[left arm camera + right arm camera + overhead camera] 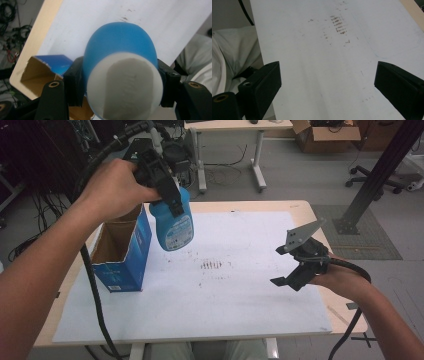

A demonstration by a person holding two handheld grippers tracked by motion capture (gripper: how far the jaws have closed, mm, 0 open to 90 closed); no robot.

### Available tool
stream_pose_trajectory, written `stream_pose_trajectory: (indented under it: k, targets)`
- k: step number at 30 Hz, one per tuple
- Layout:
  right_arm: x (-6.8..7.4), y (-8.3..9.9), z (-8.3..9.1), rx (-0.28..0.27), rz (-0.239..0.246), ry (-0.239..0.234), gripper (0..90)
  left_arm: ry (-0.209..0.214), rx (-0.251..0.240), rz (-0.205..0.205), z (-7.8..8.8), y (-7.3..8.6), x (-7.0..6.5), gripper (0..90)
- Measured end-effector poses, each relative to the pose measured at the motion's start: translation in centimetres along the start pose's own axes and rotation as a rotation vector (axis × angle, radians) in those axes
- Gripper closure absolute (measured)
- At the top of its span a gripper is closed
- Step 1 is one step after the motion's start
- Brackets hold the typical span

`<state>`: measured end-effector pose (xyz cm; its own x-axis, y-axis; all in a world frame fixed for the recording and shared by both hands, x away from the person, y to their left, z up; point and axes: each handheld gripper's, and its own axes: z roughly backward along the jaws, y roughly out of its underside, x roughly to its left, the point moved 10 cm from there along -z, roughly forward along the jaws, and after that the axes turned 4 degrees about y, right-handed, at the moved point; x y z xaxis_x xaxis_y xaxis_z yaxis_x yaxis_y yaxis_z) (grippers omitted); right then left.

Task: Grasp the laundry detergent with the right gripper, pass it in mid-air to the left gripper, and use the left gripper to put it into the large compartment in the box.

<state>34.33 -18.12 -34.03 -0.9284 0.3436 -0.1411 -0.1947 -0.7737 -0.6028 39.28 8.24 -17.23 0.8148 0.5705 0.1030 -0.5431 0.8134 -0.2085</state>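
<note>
Bottle in the air beside the open box; right jaws empty.

Your left gripper (167, 190) has its jaws clamped on the blue bottle (172, 225), just under its white cap (125, 85), and holds it clear of the counter (300, 207), beside the open blue carton (122, 250). Your right gripper (300, 270) hovers over the white mat (240, 290), jaws spread wide on nothing. Step in hand, as I judge it: carrying the bottle, either out of the carton or toward it. Next move calls for a steady hold and a clear spot to set the bottle upright.
</note>
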Motion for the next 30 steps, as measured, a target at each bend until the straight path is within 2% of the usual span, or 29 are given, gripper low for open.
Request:
stream_pose_trajectory:
  k: [5,12,15,19,23,26,30]
  targets:
    - [-0.5,0.7,1.0,0.02,-0.001,0.015,6.6,-0.036,-0.026,0.116,1.5,0.4,2.0,38.0]
    - [-1.3,1.5,2.0,0.037,-0.01,0.034,6.6,-0.099,-0.066,0.361,3.4,2.0,5.4,38.0]
    - [-1.6,1.9,2.0,0.048,-0.01,0.037,6.6,-0.12,-0.067,0.462,4.1,3.1,6.8,38.0]
    - [-1.8,2.2,1.8,0.063,-0.001,0.038,6.8,-0.149,-0.047,0.577,4.3,4.8,8.5,38.0]
    - [-1.8,2.0,1.7,0.068,0.01,0.035,7.1,-0.177,-0.05,0.695,4.0,6.5,9.9,38.0]
    - [-1.8,2.0,1.8,0.07,0.02,0.034,7.2,-0.187,-0.047,0.743,3.4,7.7,10.7,38.0]
    - [-1.8,2.0,1.9,0.079,0.021,0.035,7.2,-0.181,-0.043,0.791,2.1,9.0,11.3,38.0]
